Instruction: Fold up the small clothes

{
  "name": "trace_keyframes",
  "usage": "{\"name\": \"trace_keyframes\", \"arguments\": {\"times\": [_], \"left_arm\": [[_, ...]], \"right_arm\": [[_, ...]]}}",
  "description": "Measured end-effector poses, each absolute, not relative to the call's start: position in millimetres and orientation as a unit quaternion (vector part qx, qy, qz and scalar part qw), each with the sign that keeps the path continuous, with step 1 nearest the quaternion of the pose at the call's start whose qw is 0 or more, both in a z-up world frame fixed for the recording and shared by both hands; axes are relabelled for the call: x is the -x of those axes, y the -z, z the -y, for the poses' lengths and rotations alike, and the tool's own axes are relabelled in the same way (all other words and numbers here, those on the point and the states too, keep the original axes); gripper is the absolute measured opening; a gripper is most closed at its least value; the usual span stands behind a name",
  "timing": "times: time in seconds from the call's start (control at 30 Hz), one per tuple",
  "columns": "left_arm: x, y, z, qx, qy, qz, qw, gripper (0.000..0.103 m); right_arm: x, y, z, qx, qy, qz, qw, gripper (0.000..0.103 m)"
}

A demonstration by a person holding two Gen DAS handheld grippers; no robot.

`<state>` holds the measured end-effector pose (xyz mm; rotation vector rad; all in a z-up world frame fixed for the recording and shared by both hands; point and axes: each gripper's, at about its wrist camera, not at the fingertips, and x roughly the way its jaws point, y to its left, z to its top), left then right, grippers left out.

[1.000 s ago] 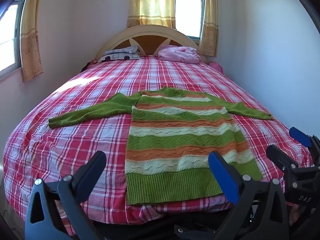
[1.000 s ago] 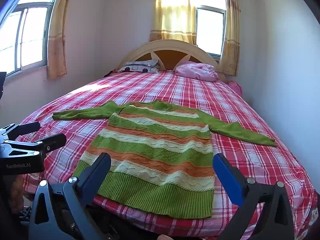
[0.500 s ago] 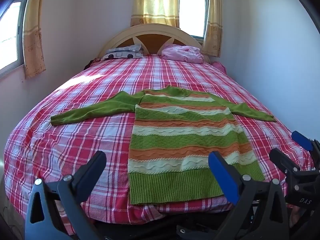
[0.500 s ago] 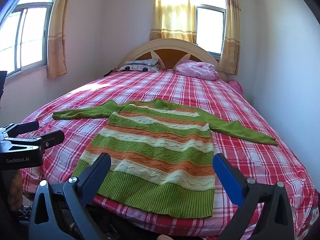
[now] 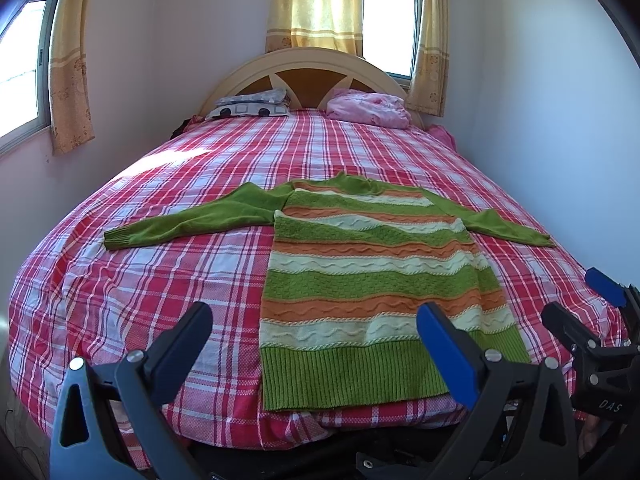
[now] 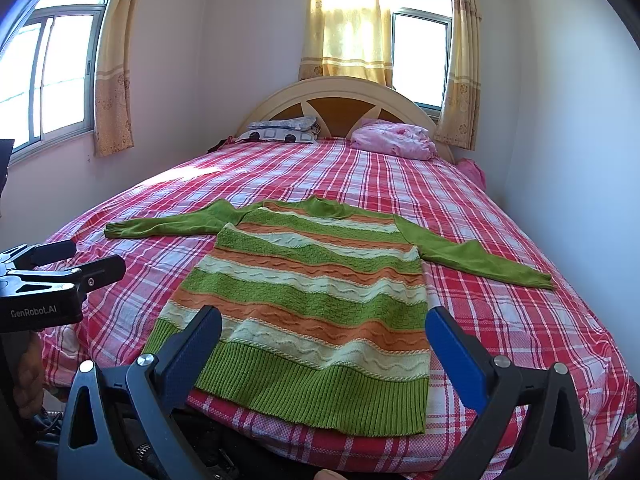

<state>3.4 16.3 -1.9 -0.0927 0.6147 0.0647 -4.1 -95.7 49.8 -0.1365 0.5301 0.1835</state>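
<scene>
A small green, orange and cream striped sweater lies flat on the red plaid bed, both sleeves spread out, hem at the near edge. It also shows in the right wrist view. My left gripper is open and empty, held off the bed's near edge, in front of the hem's left part. My right gripper is open and empty, just in front of the hem. Each gripper shows in the other's view, the right one and the left one.
Two pillows, one patterned and one pink, lie at the headboard. A white wall runs close along the bed's right side. Curtained windows are at the back and left.
The left wrist view has shifted slightly: the sweater sits a little lower and to the right in it. The right gripper has barely moved. Both stay open.
</scene>
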Motion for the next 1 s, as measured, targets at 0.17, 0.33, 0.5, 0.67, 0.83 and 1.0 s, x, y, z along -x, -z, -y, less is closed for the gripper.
{"name": "trace_keyframes", "arguments": {"times": [0.17,0.33,0.5,0.67,0.83,1.0], "left_arm": [[-3.1,0.8,-17.4,0.047,-0.034,-0.301,0.952,0.103],[-3.3,0.2,-17.6,0.047,-0.035,-0.301,0.952,0.103],[-3.9,-0.8,-20.6,0.049,-0.037,-0.300,0.952,0.103],[-4.9,-1.0,-22.7,0.052,-0.040,-0.301,0.951,0.103],[-5.7,-0.5,-23.4,0.052,-0.041,-0.304,0.950,0.103],[-6.2,0.1,-24.1,0.052,-0.043,-0.303,0.951,0.103]], "right_arm": [[2.3,-46.7,94.0,0.068,-0.090,-0.262,0.958,0.102],[2.1,-47.2,94.1,0.068,-0.090,-0.262,0.958,0.102],[1.8,-44.7,93.6,0.069,-0.091,-0.263,0.958,0.102],[2.6,-44.9,92.6,0.069,-0.092,-0.264,0.958,0.102],[2.5,-43.7,91.4,0.069,-0.094,-0.266,0.957,0.102],[2.4,-44.0,91.1,0.070,-0.094,-0.267,0.956,0.102]]}}
